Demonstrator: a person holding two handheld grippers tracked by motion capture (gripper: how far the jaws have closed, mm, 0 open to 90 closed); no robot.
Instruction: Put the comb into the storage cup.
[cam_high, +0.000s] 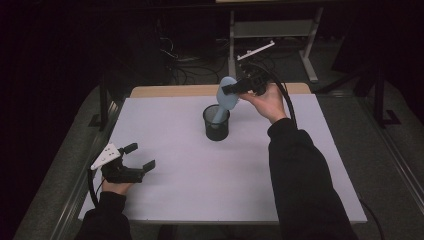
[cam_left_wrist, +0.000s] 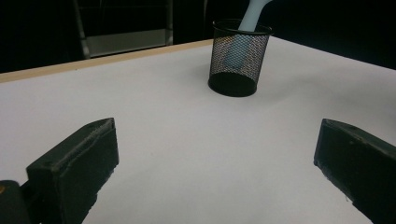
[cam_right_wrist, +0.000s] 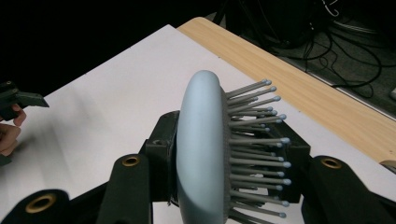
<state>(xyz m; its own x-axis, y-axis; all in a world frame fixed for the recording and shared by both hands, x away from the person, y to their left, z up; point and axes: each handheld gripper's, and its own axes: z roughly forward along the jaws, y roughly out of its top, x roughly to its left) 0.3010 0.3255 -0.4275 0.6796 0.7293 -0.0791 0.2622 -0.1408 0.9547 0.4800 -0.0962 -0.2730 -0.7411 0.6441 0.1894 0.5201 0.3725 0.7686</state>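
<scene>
Right claw (cam_high: 239, 88) clamped on brush (cam_high: 227, 95) head; handle slants down into the cup (cam_high: 216, 125), directly beneath. Left claw (cam_high: 140, 157) apart, empty, low over tabletop (cam_high: 200, 180), well clear of the cup.

White table (cam_high: 200, 200), floor cables (cam_high: 190, 62)

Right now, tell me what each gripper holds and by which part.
The right gripper is shut on the head of the light blue hairbrush, whose handle dips into the black mesh cup. The left gripper is open and holds nothing.
</scene>
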